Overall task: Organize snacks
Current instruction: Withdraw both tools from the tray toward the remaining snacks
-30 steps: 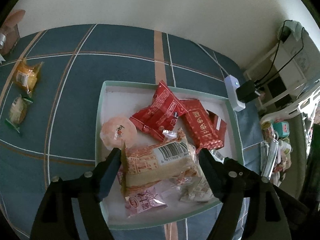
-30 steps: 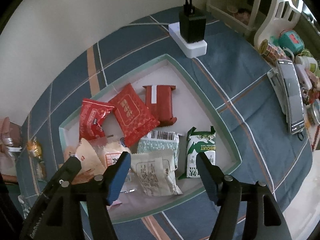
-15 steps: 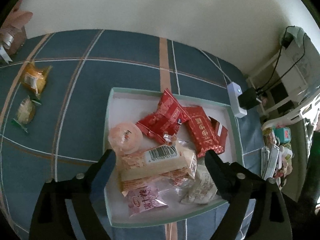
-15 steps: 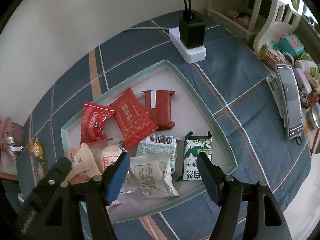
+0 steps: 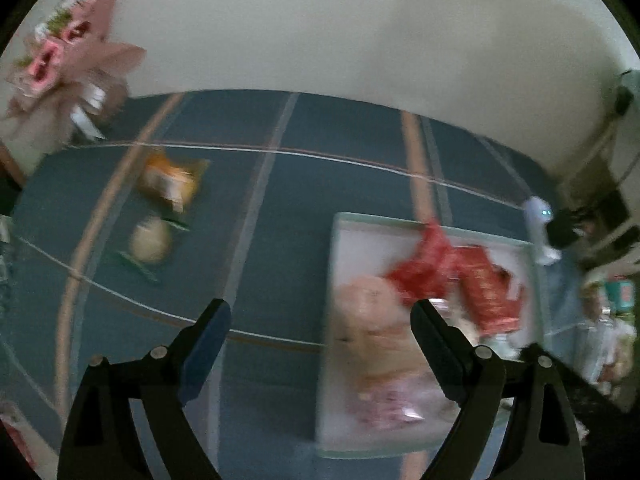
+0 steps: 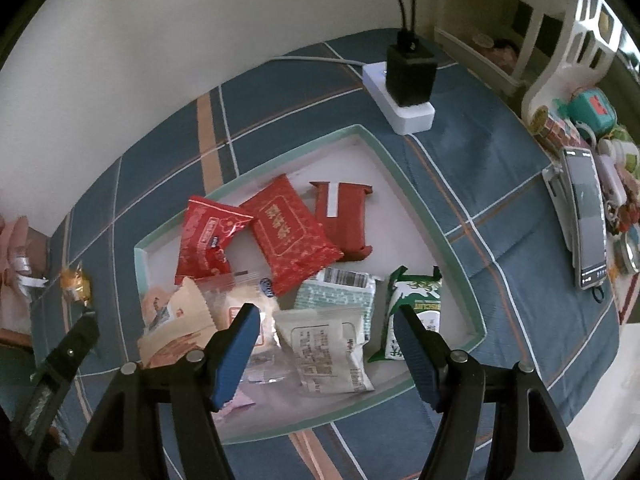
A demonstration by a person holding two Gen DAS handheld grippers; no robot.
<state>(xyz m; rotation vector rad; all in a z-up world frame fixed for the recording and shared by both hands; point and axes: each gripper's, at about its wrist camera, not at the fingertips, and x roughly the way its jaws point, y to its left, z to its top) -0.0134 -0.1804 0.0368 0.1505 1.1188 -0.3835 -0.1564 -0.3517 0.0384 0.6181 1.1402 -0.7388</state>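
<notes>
A shallow white tray with a green rim (image 6: 424,184) lies on the blue checked cloth and holds several snack packets. Among them are red packets (image 6: 292,236), a green and white biscuit packet (image 6: 416,304) and a tan packet (image 6: 180,324). My right gripper (image 6: 324,316) hovers open over the tray; a white packet (image 6: 324,348) lies below, between its fingers, untouched. My left gripper (image 5: 320,320) is open and empty, over the cloth at the tray's (image 5: 400,220) left edge; this view is blurred. An orange packet (image 5: 168,184) and a round pale bun (image 5: 150,242) lie on the cloth further left.
A white power strip with a black charger (image 6: 408,80) sits behind the tray. A phone (image 6: 586,208) and small clutter line the right side. A pink bouquet (image 5: 60,64) stands at the far left by the wall. My left gripper's finger (image 6: 68,344) shows at the right view's lower left.
My left gripper let go of the tan barcode packet, which now lies in the tray. The gripper opened wider and swung left and up, off the tray. The right gripper has barely moved.
</notes>
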